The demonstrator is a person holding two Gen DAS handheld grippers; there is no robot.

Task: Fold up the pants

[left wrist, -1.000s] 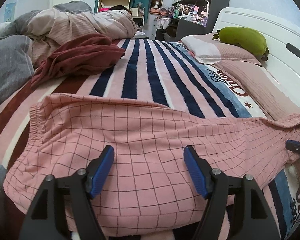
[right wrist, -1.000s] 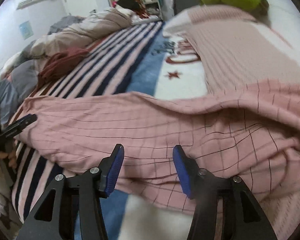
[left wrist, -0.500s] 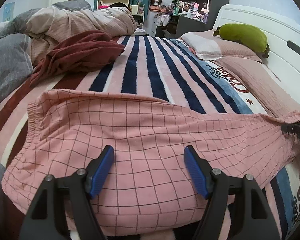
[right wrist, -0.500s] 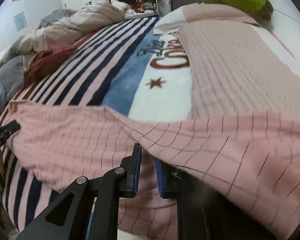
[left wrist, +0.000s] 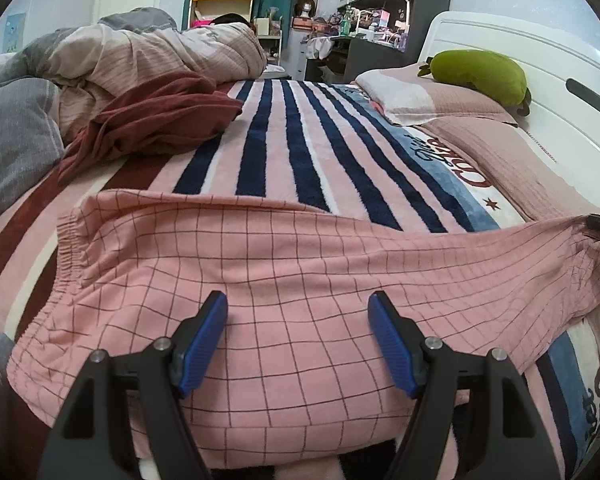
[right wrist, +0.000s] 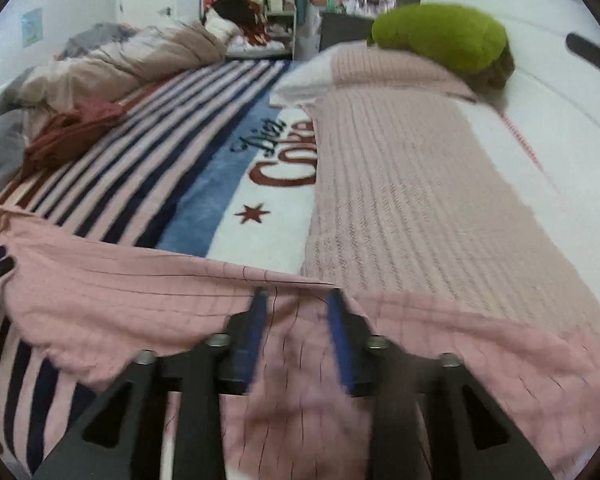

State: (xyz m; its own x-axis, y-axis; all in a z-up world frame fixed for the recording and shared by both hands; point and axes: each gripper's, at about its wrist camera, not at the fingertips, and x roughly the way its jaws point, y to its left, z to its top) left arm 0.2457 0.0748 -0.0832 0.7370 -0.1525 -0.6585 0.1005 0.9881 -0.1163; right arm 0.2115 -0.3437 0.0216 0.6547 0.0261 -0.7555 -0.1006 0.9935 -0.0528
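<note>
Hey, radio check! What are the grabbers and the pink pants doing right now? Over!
Left gripper open over the pants. Right gripper jaws apart, leg fabric between, picture blurry. Pants spread on the striped blanket. Nothing blocking.

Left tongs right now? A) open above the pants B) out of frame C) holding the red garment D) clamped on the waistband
A: the left tongs stand spread wide over the pink checked pants, blue pads apart with no fabric pinched between them.

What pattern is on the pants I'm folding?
The pants are pink with a thin dark grid check, clearest in the left wrist view.
</note>
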